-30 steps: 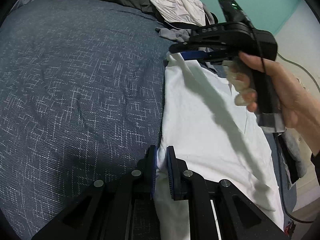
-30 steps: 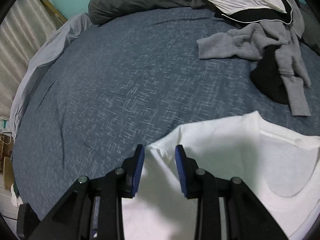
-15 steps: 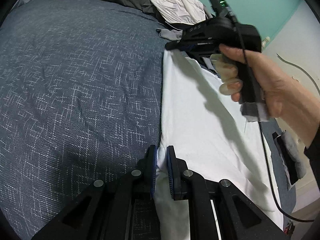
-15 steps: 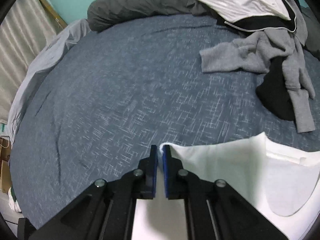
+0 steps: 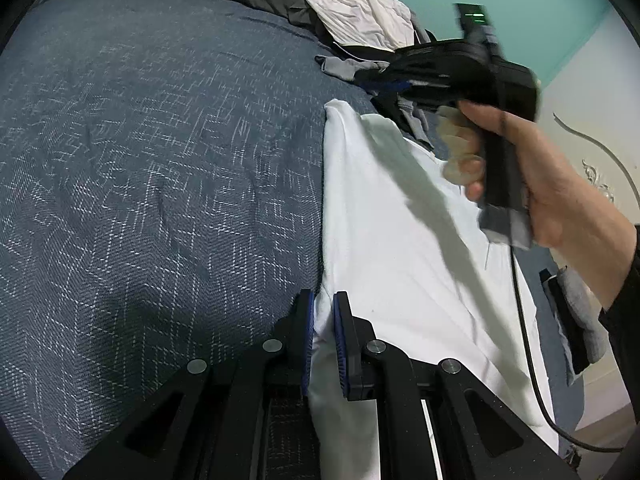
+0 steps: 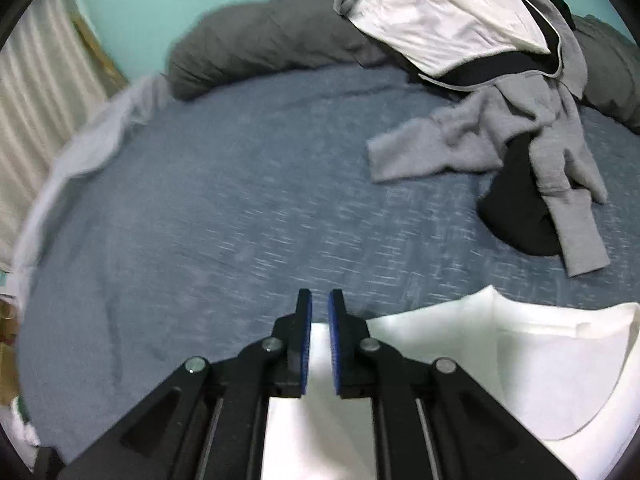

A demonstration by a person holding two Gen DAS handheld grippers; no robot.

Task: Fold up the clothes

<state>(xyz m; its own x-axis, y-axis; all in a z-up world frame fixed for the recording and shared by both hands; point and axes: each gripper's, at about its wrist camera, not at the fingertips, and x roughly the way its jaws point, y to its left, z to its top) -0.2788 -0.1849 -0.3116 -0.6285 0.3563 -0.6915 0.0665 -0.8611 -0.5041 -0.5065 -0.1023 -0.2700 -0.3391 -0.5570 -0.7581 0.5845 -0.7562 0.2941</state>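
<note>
- White T-shirt [image 5: 400, 240] lies flat on the bed. Its long axis runs away from the left claw towards the pillows, and its folded left edge makes a straight line against the blue cover.
- Bed cover [image 5: 160, 160], on the far left, is dark blue weave flecked with white. It is soft, a little rumpled, and bare right up to the shirt's edge.
- Left gripper [image 5: 323, 320] has its blue pads nearly together on the near edge of the shirt, with a thin pleat of white cloth pinched between them. It is the claw that has the garment.
- The shirt is smooth, thin cotton with a few shallow creases. In the right wrist view its ribbed neckline [image 6: 560, 360] curves open at the far end, to the right of that claw.
- The shirt's far left corner [image 5: 334, 110] lies loose on the cover, just below and in front of the right claw.
- Right gripper [image 6: 319, 312] has its jaws opening by a narrow gap. White cloth shows beneath the fingers, but the pads do not seem to press on any, so I judge it empty.
- The hand [image 5: 560, 184] holding it hovers above the shirt's far half, so this is the nearer one to that corner. A fresh pinch there likely means dipping forward and down.
- Grey sweatshirt [image 6: 520, 140] sprawls well apart from the shirt, at the far right. It is fleecy and tangled over a black garment [image 6: 516, 220].
</note>
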